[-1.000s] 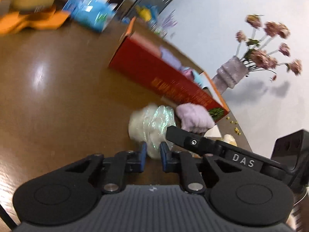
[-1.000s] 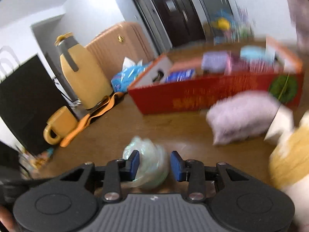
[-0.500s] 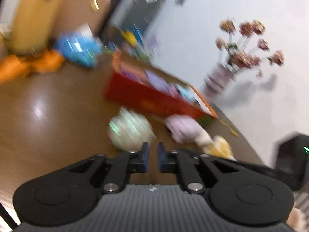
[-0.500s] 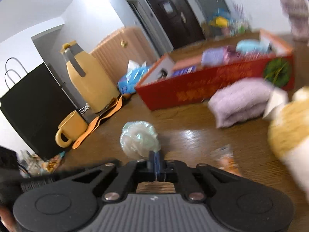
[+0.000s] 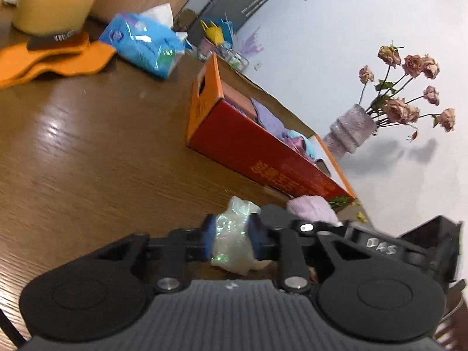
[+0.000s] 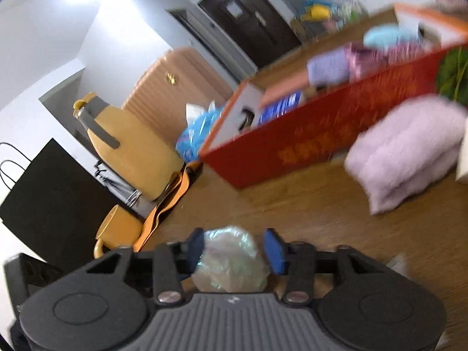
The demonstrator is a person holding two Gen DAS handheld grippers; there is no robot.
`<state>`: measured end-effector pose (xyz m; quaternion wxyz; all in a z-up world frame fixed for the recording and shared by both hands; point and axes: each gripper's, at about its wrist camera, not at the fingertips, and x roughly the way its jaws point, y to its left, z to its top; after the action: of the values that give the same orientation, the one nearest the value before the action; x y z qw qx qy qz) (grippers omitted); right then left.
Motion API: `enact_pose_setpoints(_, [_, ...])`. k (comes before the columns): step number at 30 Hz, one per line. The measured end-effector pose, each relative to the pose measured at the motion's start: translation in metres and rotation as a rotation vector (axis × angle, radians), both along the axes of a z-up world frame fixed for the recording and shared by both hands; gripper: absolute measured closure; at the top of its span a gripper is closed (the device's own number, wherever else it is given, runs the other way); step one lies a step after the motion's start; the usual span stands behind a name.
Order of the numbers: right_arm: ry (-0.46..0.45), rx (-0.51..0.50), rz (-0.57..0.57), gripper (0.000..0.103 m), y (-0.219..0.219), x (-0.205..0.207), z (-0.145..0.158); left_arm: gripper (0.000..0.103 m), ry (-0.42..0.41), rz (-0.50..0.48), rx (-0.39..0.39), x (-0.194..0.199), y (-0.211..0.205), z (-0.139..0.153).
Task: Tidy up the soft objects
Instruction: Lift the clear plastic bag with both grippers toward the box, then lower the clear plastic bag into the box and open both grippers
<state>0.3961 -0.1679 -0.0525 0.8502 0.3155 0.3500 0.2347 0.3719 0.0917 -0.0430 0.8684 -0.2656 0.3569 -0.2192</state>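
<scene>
Iridescent and crinkled, a pale plastic bundle [image 5: 234, 238] is sitting squeezed between the blue pads of the left gripper [image 5: 233, 238], whose jaws have just been closing and are now pressing on both its sides above the wooden table [image 5: 87, 152]. In the right wrist view, the right gripper [image 6: 235, 250] is framing the same bundle, its jaws having just been opening; its blue pads are standing just beside the plastic, and whether they touch it cannot be told. Beyond, a lilac fluffy towel [image 6: 406, 158] is lying against the red cardboard box [image 5: 263, 152], which is holding folded cloths. A vase of dried roses [image 5: 354, 130] is standing near the box's far end.
</scene>
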Motion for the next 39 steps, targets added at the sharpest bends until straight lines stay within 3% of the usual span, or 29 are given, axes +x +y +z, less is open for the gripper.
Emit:
enact_pose_setpoints(5, [-0.011,-0.015,0.009,0.087,0.003,-0.011,0.007,0.088,-0.014,-0.012,0.007,-0.009,-0.005,0.006])
enact_pose_setpoints(13, [-0.103,-0.089,-0.039,0.088,-0.030,-0.090,0.042,0.088,-0.113,-0.108,0.051,-0.066,-0.049,0.037])
enact_pose_setpoints(19, [-0.150,-0.104,-0.098,0.088,-0.057,-0.098,0.063,0.089,-0.185,-0.175,0.090,-0.058,-0.080,0.061])
enact_pose_setpoints(23, [-0.238,-0.157,-0.099,0.088,-0.070,-0.055,0.096,0.089,-0.298,-0.202,0.163,-0.017,-0.101,0.093])
enact_pose_setpoints(28, [-0.220,-0.224,-0.081,0.089,-0.081,0.048,0.114,0.095,-0.274,-0.194,0.243,0.086,-0.127,0.109])
enact_pose_setpoints(34, [-0.079,-0.259,-0.095,0.089,-0.088,0.159,0.088,0.095,-0.144,-0.173,0.276,0.188,-0.146,0.080])
enact_pose_setpoints(36, [-0.017,-0.244,-0.094,0.089,-0.090,0.182,0.071,0.095,-0.118,-0.168,0.308,0.205,-0.150,0.068])
enact_pose_setpoints(39, [0.038,-0.312,-0.099,0.086,-0.084,0.197,0.052,0.095,-0.090,-0.151,0.388,0.218,-0.157,0.052])
